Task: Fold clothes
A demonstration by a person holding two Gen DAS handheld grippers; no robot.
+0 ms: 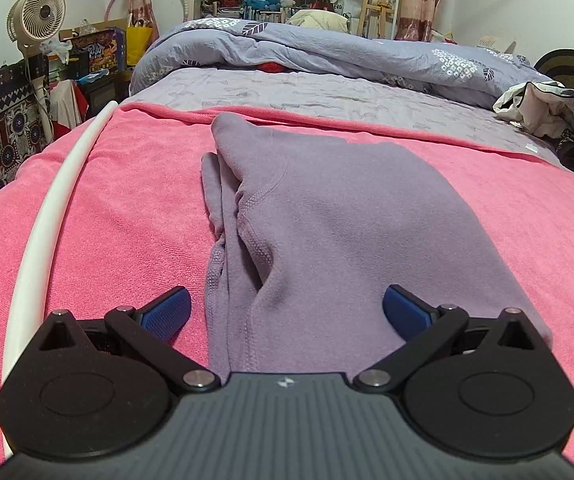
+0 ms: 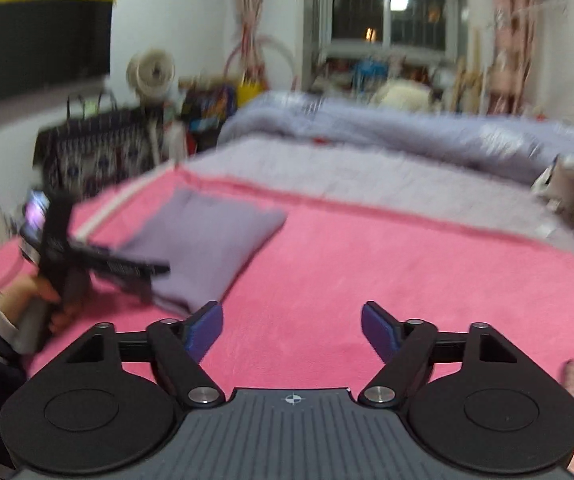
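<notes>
A lilac fleece garment (image 1: 327, 216) lies folded into a long rectangle on a pink towel (image 1: 107, 208) spread over the bed. My left gripper (image 1: 287, 314) is open, its blue pads on either side of the garment's near end, low over it. In the blurred right wrist view the same garment (image 2: 207, 240) lies at the left on the pink towel (image 2: 367, 272), and the left gripper (image 2: 127, 268) shows at its near edge, held by a hand. My right gripper (image 2: 291, 330) is open and empty, above bare towel to the right of the garment.
A white pipe (image 1: 59, 208) runs along the towel's left edge. A rumpled grey-blue duvet (image 1: 347, 52) lies at the bed's far end. A heap of clothes (image 1: 555, 112) sits at the right. A fan (image 1: 39, 16) and cluttered bags stand left of the bed.
</notes>
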